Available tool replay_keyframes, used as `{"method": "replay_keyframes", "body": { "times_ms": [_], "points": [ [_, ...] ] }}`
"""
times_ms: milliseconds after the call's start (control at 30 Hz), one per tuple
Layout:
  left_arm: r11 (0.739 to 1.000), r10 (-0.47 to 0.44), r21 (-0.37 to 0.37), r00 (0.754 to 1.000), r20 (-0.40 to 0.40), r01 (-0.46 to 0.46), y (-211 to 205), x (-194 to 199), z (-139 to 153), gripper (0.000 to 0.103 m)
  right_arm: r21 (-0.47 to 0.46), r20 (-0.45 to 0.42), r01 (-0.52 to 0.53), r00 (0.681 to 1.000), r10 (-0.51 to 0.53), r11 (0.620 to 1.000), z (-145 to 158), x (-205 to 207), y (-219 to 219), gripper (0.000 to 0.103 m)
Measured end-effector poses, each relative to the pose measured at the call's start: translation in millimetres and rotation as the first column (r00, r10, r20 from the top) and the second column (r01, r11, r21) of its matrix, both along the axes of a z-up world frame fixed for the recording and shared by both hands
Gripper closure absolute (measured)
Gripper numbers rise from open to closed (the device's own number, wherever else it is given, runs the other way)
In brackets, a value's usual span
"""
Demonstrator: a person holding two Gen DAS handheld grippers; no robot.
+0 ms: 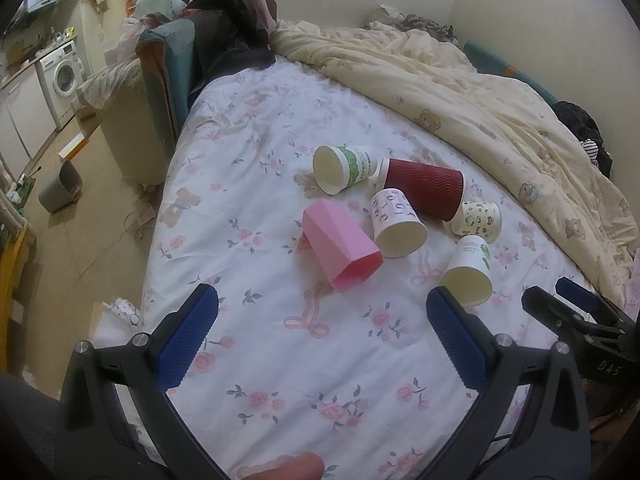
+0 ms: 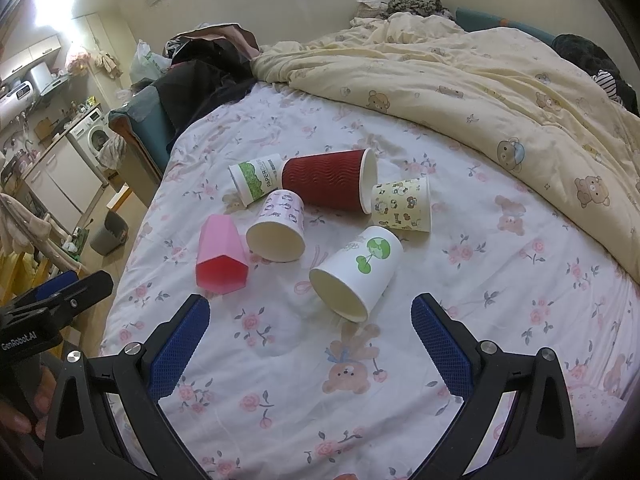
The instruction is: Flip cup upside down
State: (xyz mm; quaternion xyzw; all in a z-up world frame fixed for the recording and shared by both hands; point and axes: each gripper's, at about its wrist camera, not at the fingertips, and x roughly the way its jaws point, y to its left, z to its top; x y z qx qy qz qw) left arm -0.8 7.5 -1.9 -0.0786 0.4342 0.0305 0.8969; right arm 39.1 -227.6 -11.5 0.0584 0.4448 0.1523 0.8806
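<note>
**Six cups lying on a bed, two grippers held wide above the sheet**

Left gripper [image 1: 322,312]: jaws spread wide, nothing held between the blue pads [image 1: 188,336]. It is held over the flowered bed sheet [image 1: 280,360], with the cups ahead of it and apart from it.

Right gripper [image 2: 310,322]: jaws likewise spread wide, nothing gripped. The mouth of the nearest cup is seen just ahead of it, between the two fingers, not touched by either.

Cups, listed from the grippers outward, all lying on their sides:

- White cup with green print [image 2: 356,272], nearest the right gripper, mouth turned toward it; in the left wrist view it is seen [image 1: 468,272] just beyond that gripper's right finger.
- Pink faceted cup [image 1: 340,246], ahead of the left gripper, mouth turned toward it; in the right wrist view it is seen [image 2: 222,258] ahead and to the left.
- Pale cup with small purple figures [image 2: 278,226], behind and between the two above, mouth toward the grippers.
- Yellowish cup with cartoon print [image 2: 402,210], farther back on the right, just beside the rim of the dark red cup.
- Dark red ribbed cup [image 2: 328,184], the largest, lying crosswise at the back of the group.
- White cup with green band [image 2: 256,178], farthest back on the left, just beside the dark red cup.

Beyond the cups: a cream quilt [image 2: 460,80] with bear print, bunched along the far side of the bed. Off the bed to the far left, a washing machine [image 1: 64,76] is seen.
</note>
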Motion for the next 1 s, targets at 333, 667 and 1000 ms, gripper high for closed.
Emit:
{"method": "replay_keyframes", "body": {
  "times_ms": [333,667,1000],
  "points": [
    [1.0,-0.001,0.0,1.0,0.0,0.001,-0.1,-0.3,-0.4,0.0,-0.001,0.0,-0.001,1.0,0.001,1.0,-0.8,-0.4,1.0,0.0],
    [0.999,0.044,0.014,0.999,-0.022,-0.044,12.5,-3.2,-2.6,0.0,-0.012,-0.04,-0.044,0.998,0.044,0.999,-7.3,9.1,14.5,0.0],
    [0.987,0.148,-0.041,0.983,-0.111,-0.154,66.2,-9.8,-13.3,0.0,0.023,-0.277,-0.244,0.93,0.241,0.969,-41.5,78.5,105.2,0.0]
  ]
}}
